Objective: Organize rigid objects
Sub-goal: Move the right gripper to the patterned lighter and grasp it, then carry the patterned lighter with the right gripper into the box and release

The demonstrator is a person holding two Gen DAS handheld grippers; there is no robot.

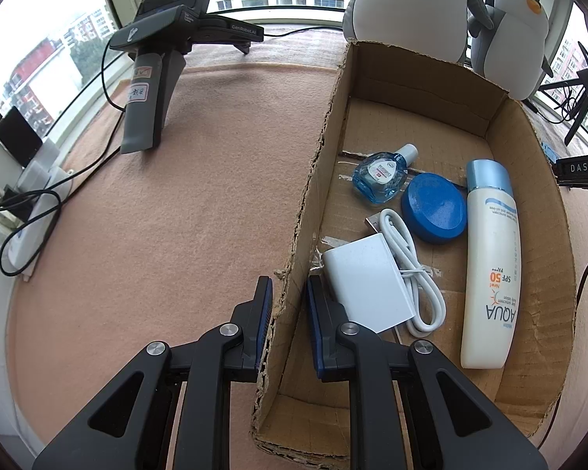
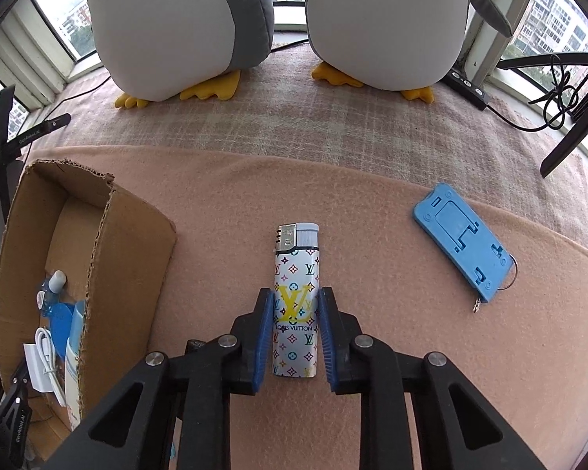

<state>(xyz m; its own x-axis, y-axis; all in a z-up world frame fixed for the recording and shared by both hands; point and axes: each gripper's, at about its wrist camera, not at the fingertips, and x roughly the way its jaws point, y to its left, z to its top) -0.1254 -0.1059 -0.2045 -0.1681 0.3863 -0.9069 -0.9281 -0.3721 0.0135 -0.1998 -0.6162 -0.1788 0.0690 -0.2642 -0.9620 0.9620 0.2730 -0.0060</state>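
Left wrist view: the left gripper sits at lower centre, its jaws closed onto the torn left wall of the cardboard box, one pad outside and one inside. The box occupies the right half of the frame on a pink blanket. Inside it lie a white charger block with a coiled white cable just beside it, a blue round lid, a small blue bottle toward the upper part of the box floor, and a white sunscreen bottle along the right side. A black handheld device stands at upper left; two penguin plush toys stand behind the box at upper right.

Right wrist view: the right gripper is at lower centre, jaws drawn narrow with a patterned lighter between them; both blue pads appear to touch its sides. The lighter lies flat on the blanket, metal cap toward the top of the frame. A blue plastic phone stand with a key ring lies at right, well apart from the lighter. The box shows at lower left
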